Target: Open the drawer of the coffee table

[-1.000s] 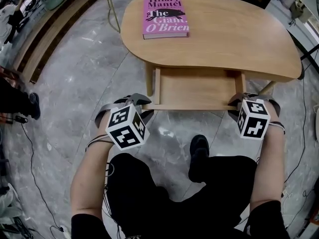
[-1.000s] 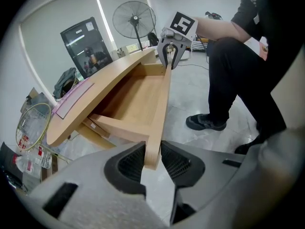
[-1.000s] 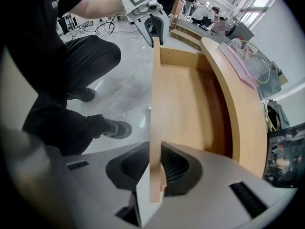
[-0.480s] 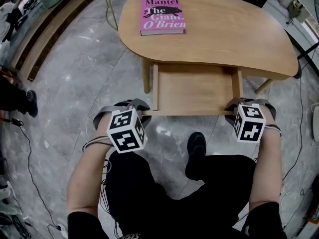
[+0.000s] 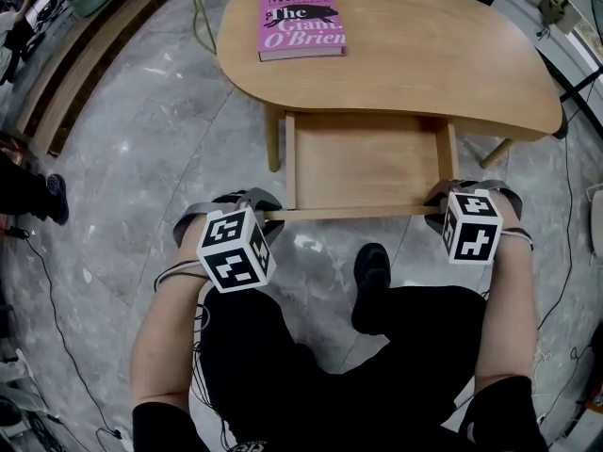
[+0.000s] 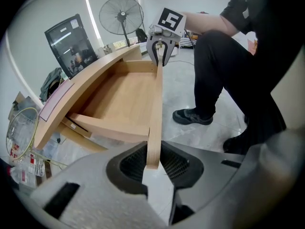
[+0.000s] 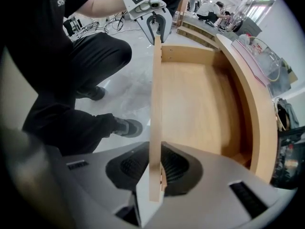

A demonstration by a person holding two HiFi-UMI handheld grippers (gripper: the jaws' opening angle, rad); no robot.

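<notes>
Gripping the drawer front [image 5: 353, 213] at its left end, the left gripper [image 6: 152, 162] has just been closing its jaws, and the pads now press on the panel. At the right end, the right gripper [image 7: 156, 168] is clenched on the same panel. Between them the drawer [image 5: 367, 158] stands pulled well out from under the coffee table [image 5: 424, 64]. A pink book [image 5: 301, 22] lies on the tabletop.

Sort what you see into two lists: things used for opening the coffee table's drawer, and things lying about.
In the job: coffee table; drawer; drawer front, clamped by the left gripper, whose jaws have just been closing, and the right gripper.
Lying about: pink book; standing fan; monitor.
</notes>
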